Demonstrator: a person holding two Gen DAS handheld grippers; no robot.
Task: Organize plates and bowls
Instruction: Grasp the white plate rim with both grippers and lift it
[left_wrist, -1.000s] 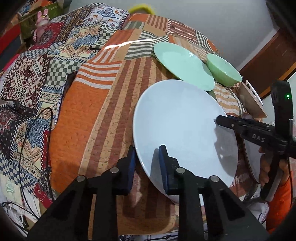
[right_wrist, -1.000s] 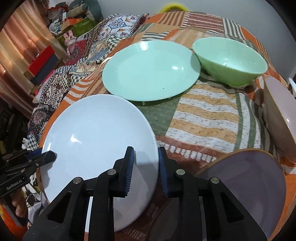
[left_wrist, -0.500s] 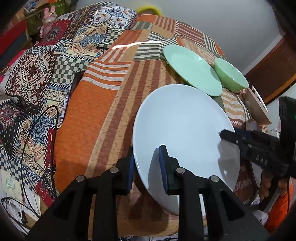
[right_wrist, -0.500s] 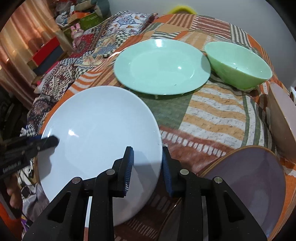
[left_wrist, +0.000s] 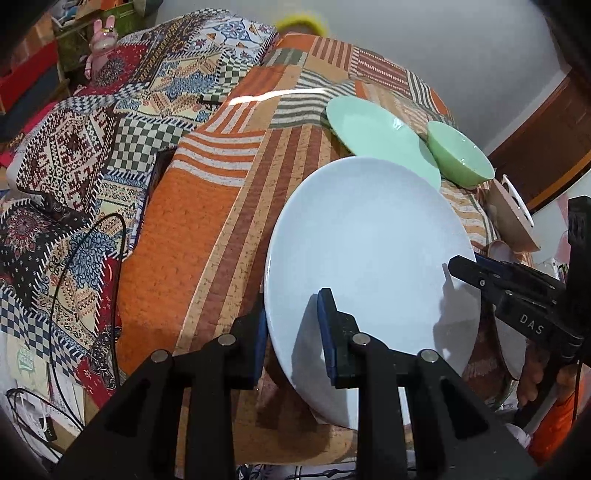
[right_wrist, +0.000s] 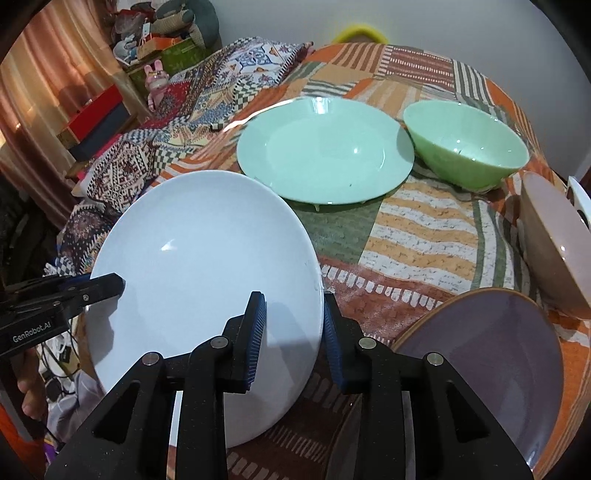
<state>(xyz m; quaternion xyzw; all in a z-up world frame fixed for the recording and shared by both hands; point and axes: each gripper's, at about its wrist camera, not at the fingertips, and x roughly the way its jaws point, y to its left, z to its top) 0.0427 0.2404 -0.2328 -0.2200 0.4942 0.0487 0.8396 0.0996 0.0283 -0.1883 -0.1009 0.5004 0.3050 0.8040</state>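
A large white plate (left_wrist: 369, 240) (right_wrist: 203, 258) hangs tilted just above the patchwork tablecloth (left_wrist: 207, 221), held at two opposite rims. My left gripper (left_wrist: 291, 332) is shut on its near left rim, one pad on top and one beneath. My right gripper (right_wrist: 291, 332) is shut on the opposite rim; in the left wrist view its tip (left_wrist: 465, 266) shows at the plate's right edge. Behind lie a mint green plate (right_wrist: 325, 147) (left_wrist: 376, 136) and a green bowl (right_wrist: 465, 144) (left_wrist: 461, 158).
A purple plate (right_wrist: 491, 362) leans at the near right, with a beige bowl (right_wrist: 550, 236) tipped on its side beyond it. A patterned quilt (left_wrist: 92, 155), black cables (left_wrist: 62, 277) and a pink rabbit toy (right_wrist: 157, 79) lie left of the table.
The white plate has come up slightly and now hides the near edge of the green plate in the left wrist view. The right jaws stand a little wider around the rim.
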